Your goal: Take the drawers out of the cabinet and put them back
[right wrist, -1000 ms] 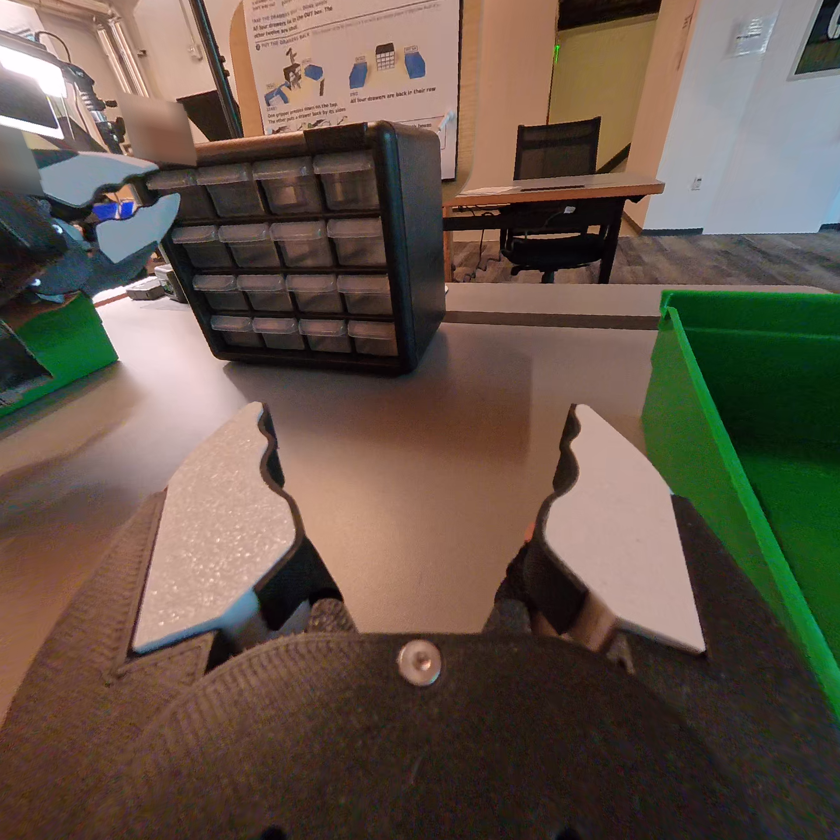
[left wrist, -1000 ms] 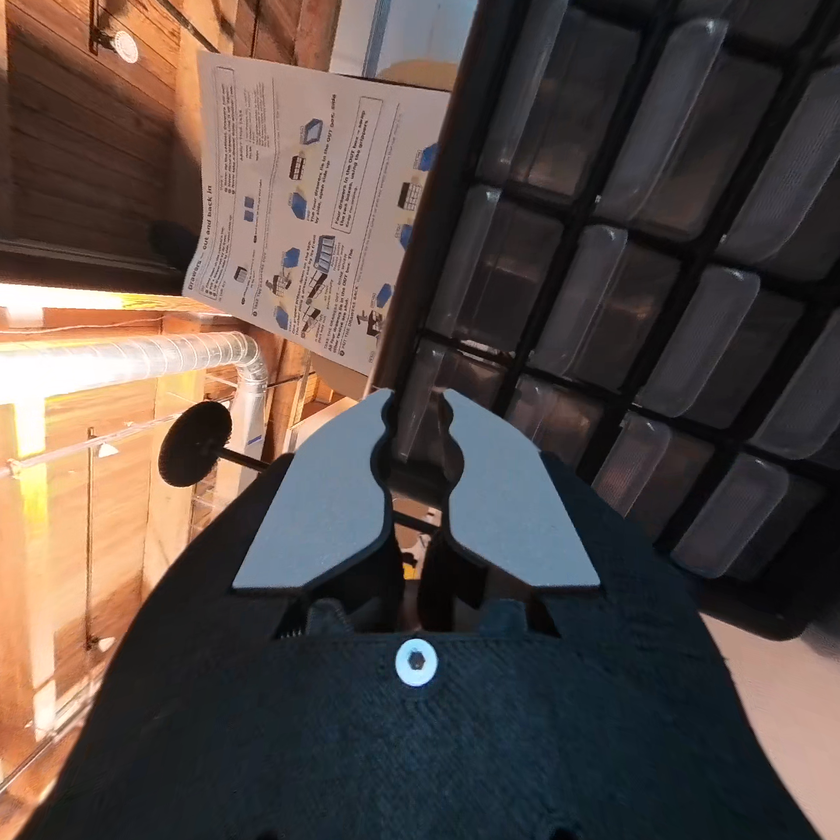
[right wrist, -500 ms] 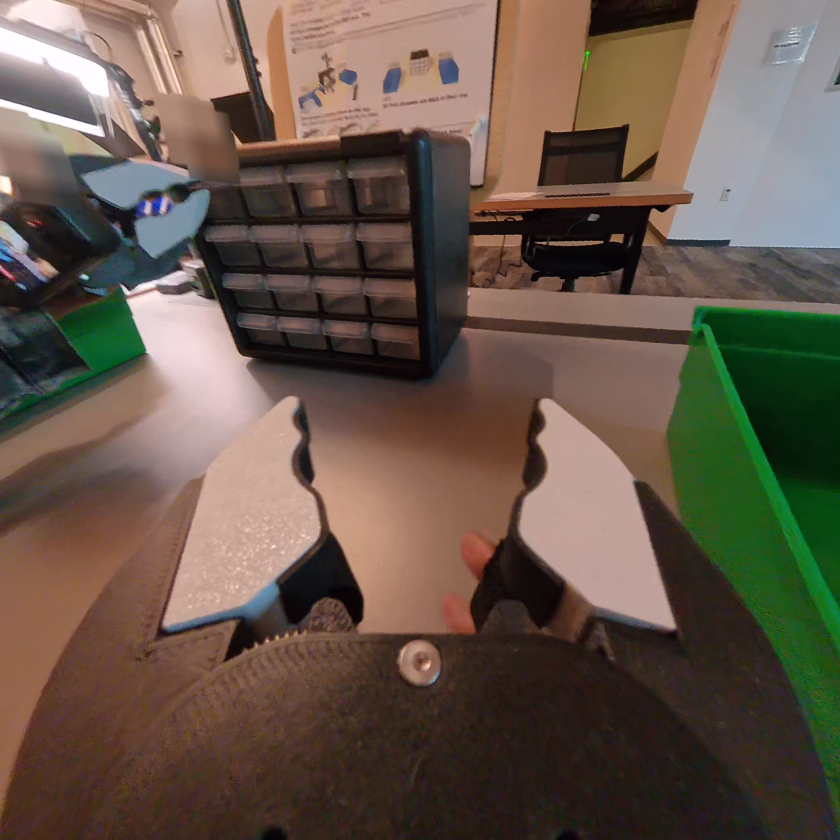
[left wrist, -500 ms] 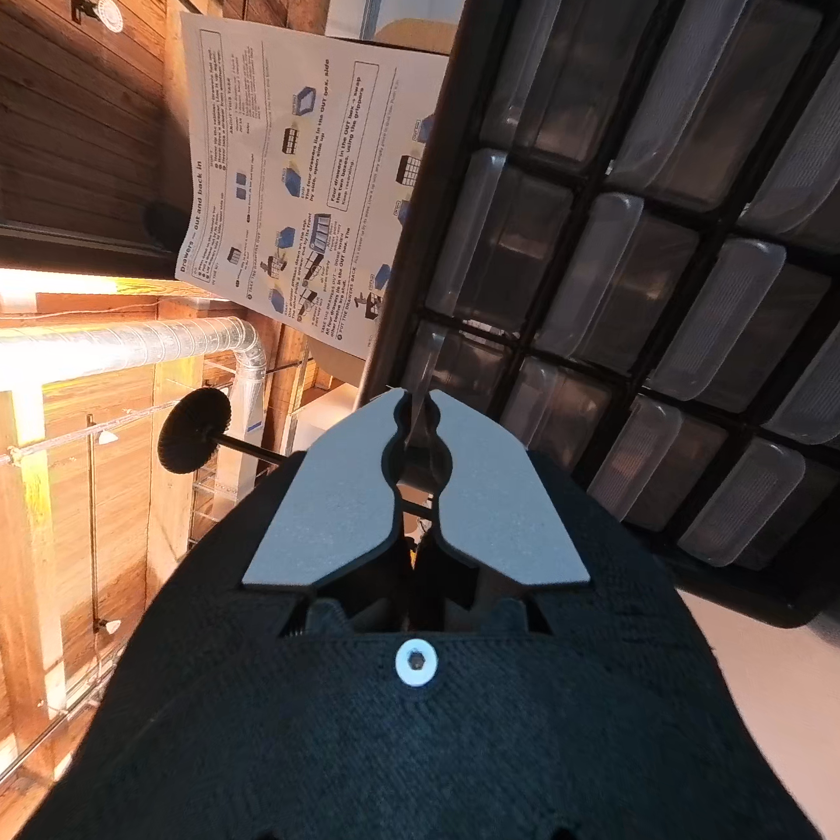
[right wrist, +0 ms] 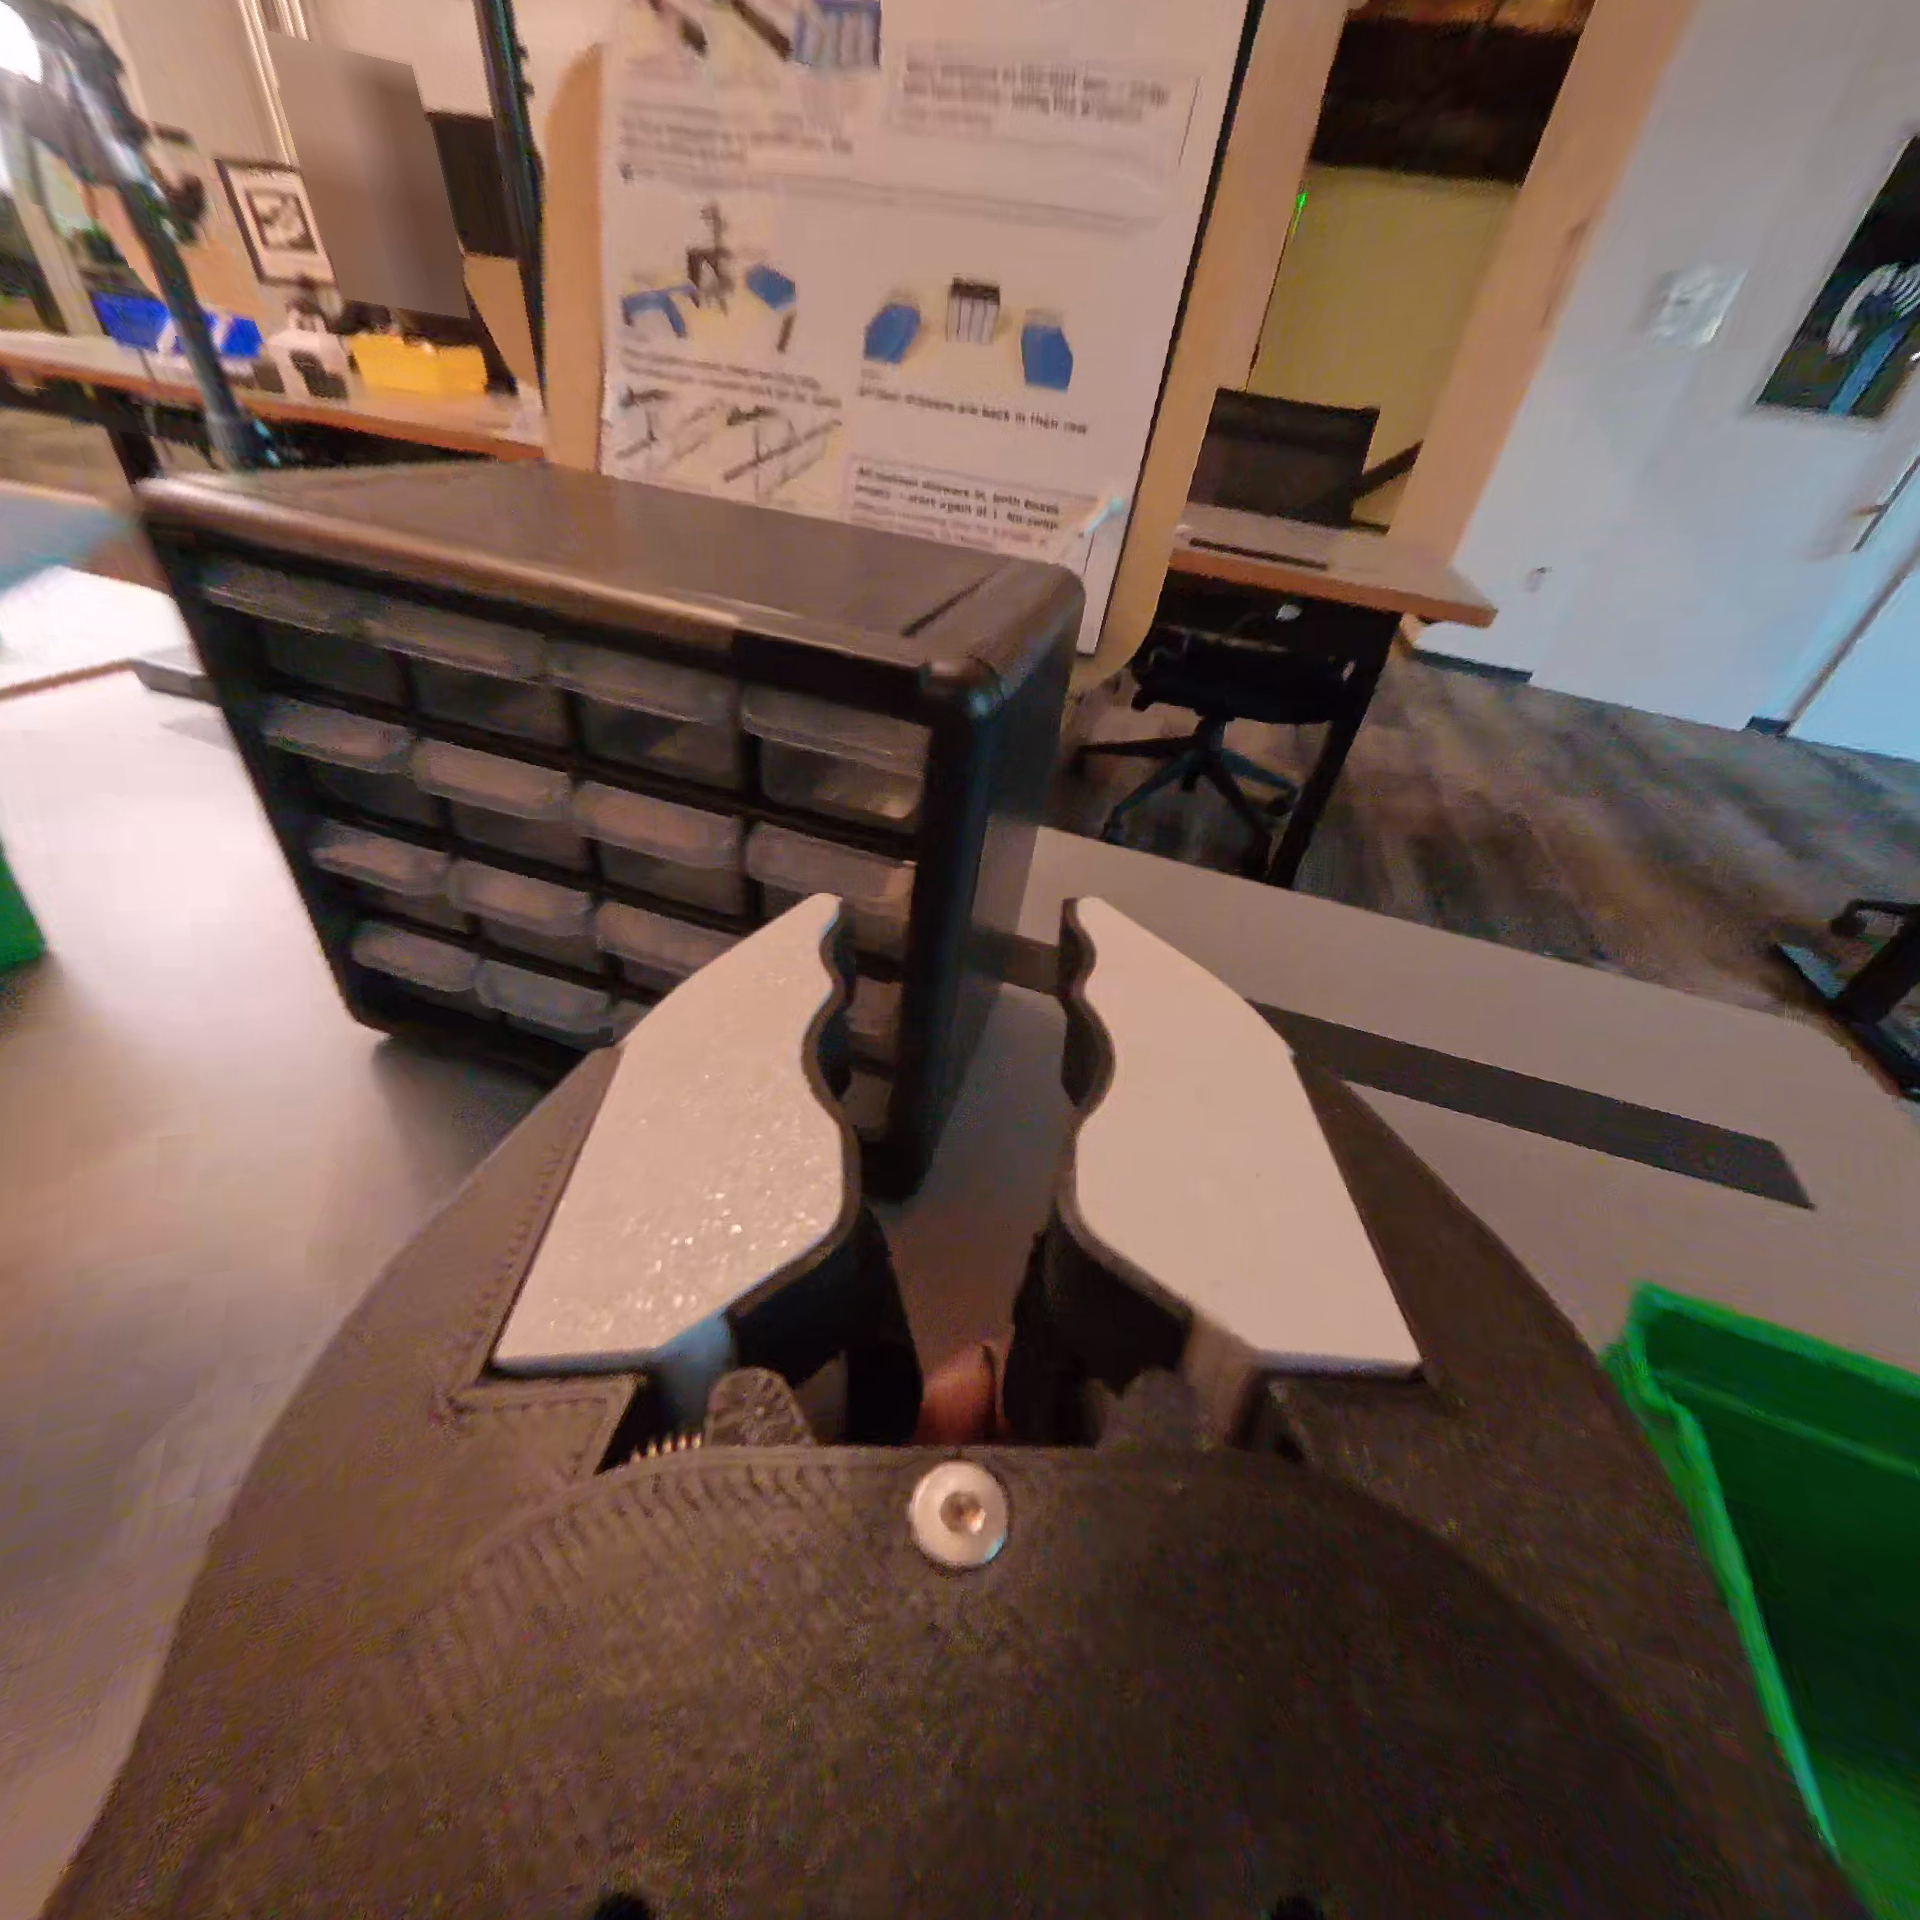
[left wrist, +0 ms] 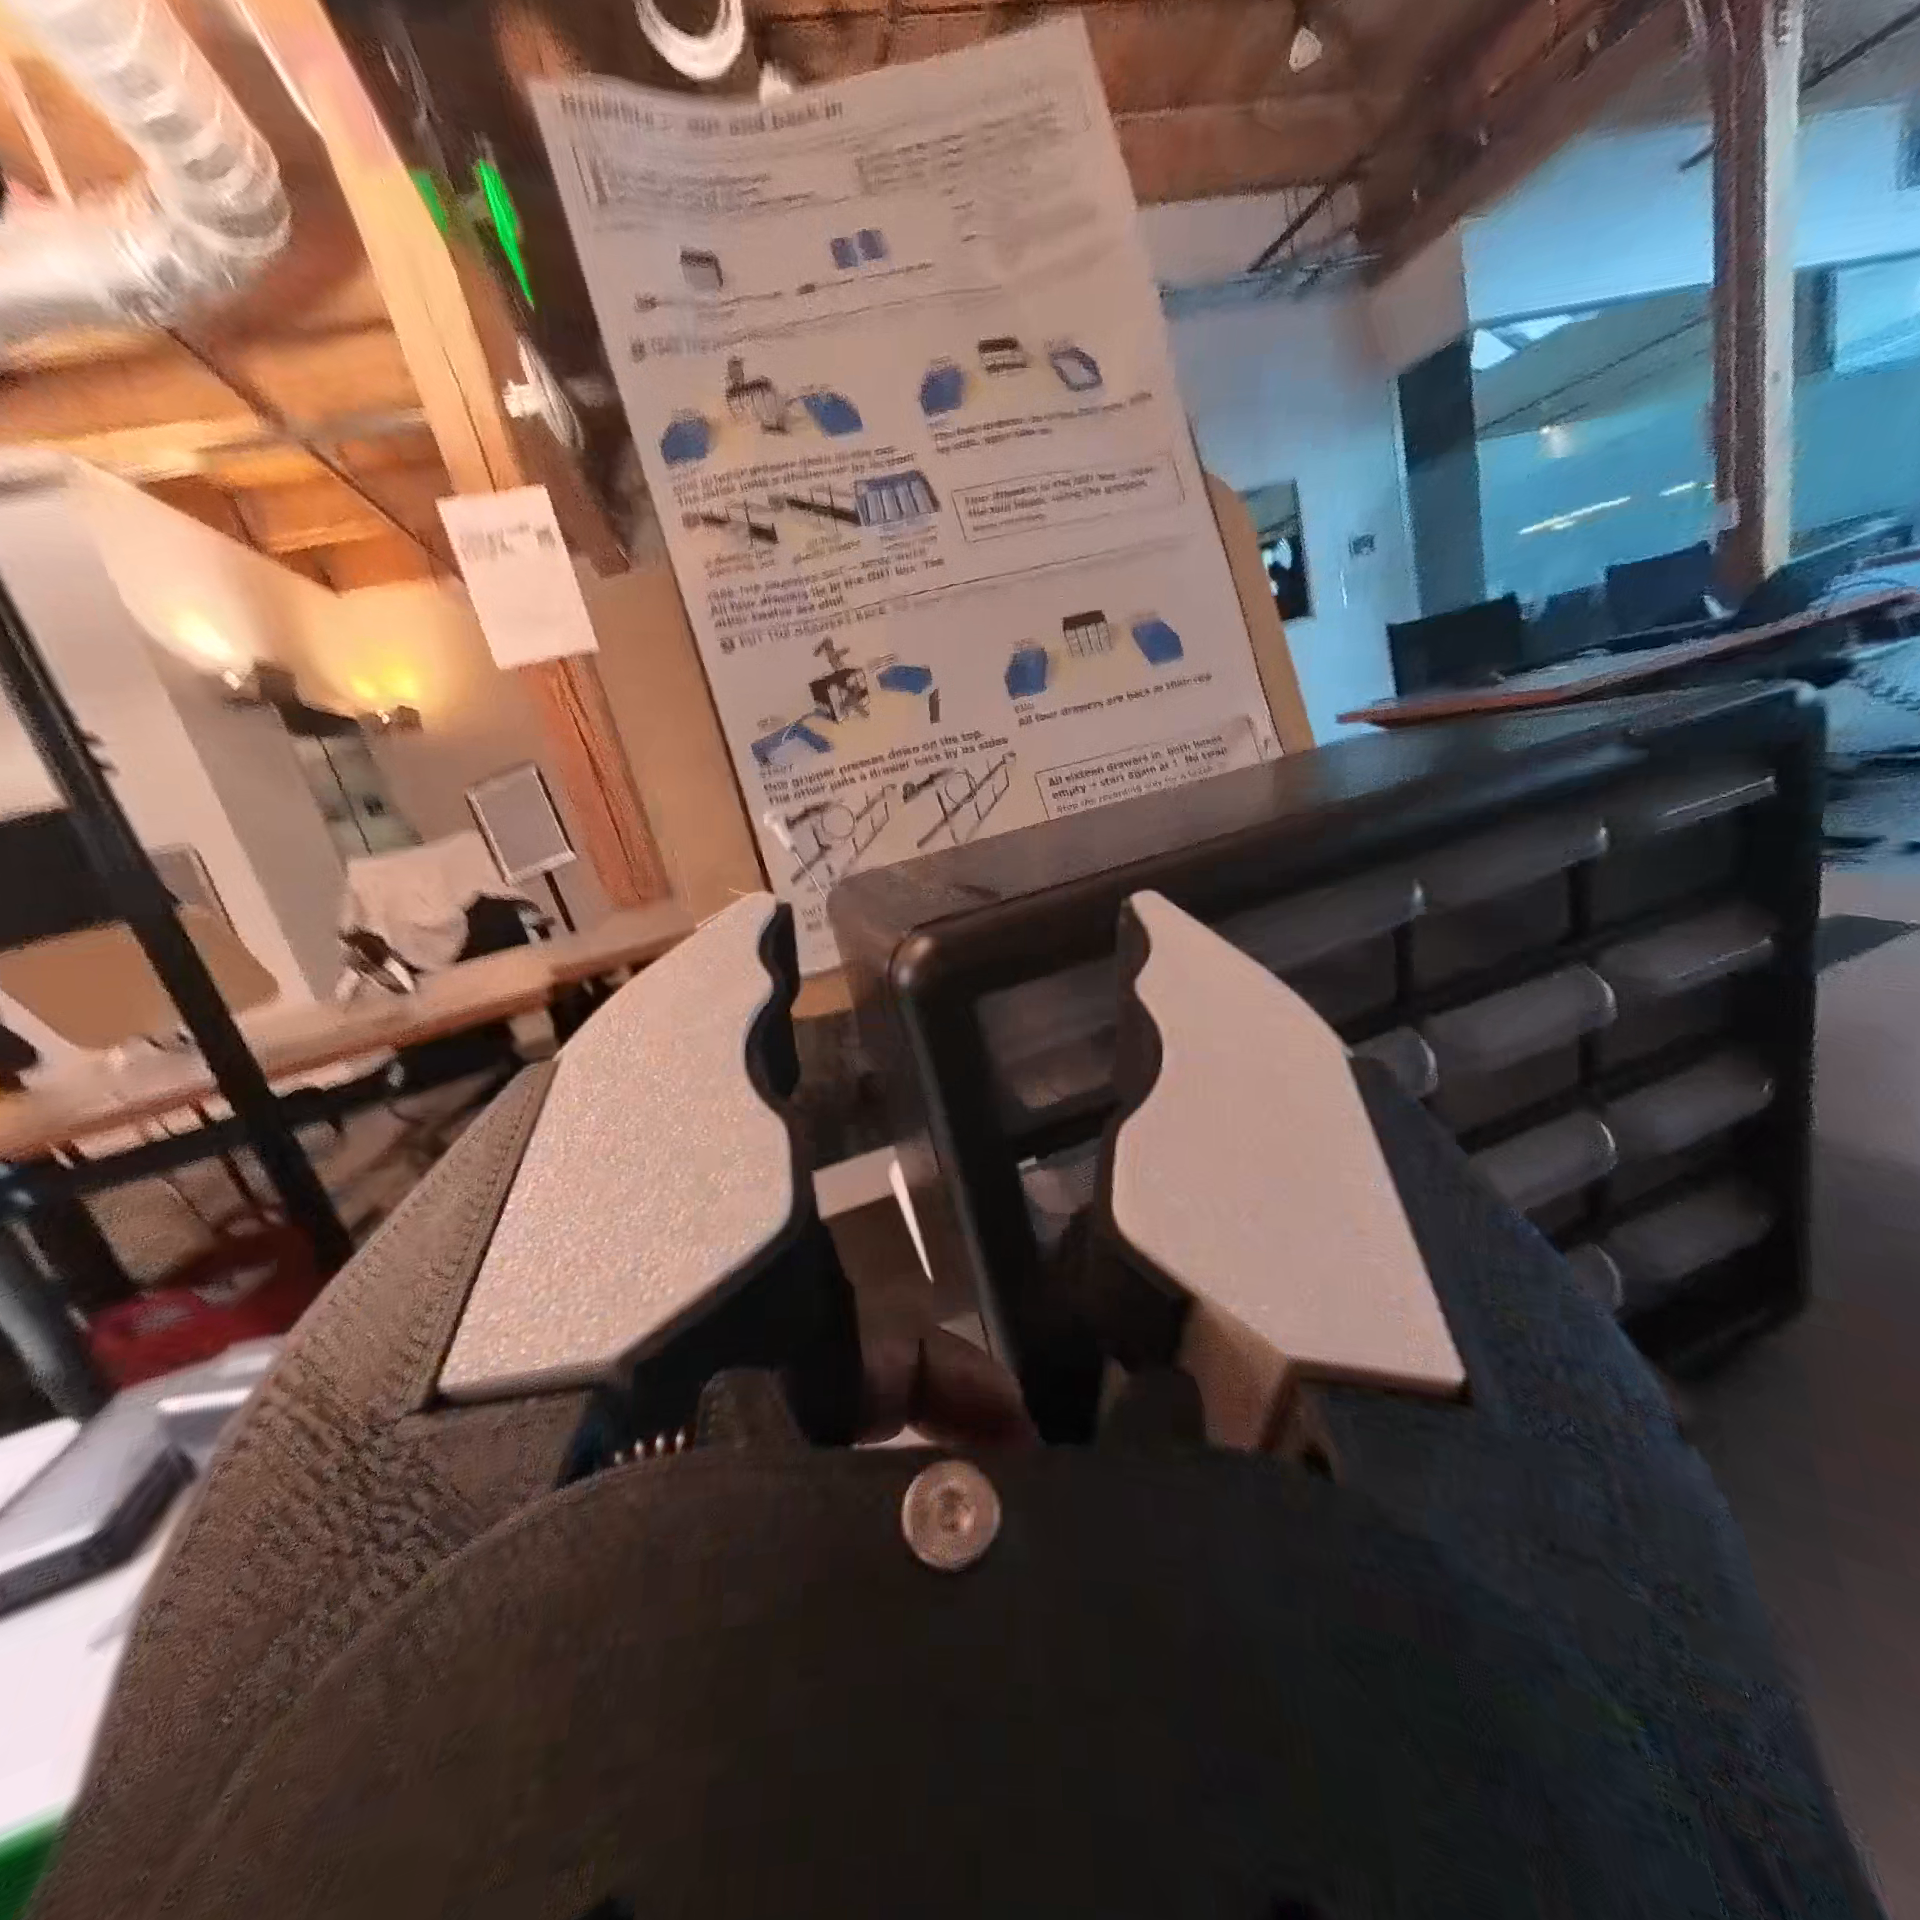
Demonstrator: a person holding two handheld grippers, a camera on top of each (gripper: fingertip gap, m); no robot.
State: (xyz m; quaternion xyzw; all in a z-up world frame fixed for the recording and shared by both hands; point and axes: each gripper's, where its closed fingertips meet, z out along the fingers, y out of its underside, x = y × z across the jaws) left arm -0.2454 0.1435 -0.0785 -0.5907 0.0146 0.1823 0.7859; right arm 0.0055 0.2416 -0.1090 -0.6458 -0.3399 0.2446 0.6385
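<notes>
A black cabinet [left wrist: 1351, 810] with rows of clear drawers [left wrist: 1507, 1008] stands on the grey table. All the drawers I can see sit in their slots. My left gripper [left wrist: 951, 930] is open and empty, held upright, with the cabinet's front left corner showing between its fingers a short way ahead. In the right wrist view the cabinet [right wrist: 582, 540] stands ahead and to the left with its drawers [right wrist: 644, 727] facing me. My right gripper [right wrist: 951, 920] is open with a narrow gap and empty, pointing at the cabinet's front right edge.
A green bin [right wrist: 1787, 1455] is close at my lower right, and another green edge [right wrist: 16, 914] shows at far left. A white instruction poster [right wrist: 883, 260] stands behind the cabinet. A desk and an office chair [right wrist: 1226, 675] are beyond the table [right wrist: 156, 1091].
My left gripper has rolled from sideways to upright, opened, and drawn back from the corner drawer it was nearly shut around. My right gripper has moved closer to the cabinet and its jaws have narrowed.
</notes>
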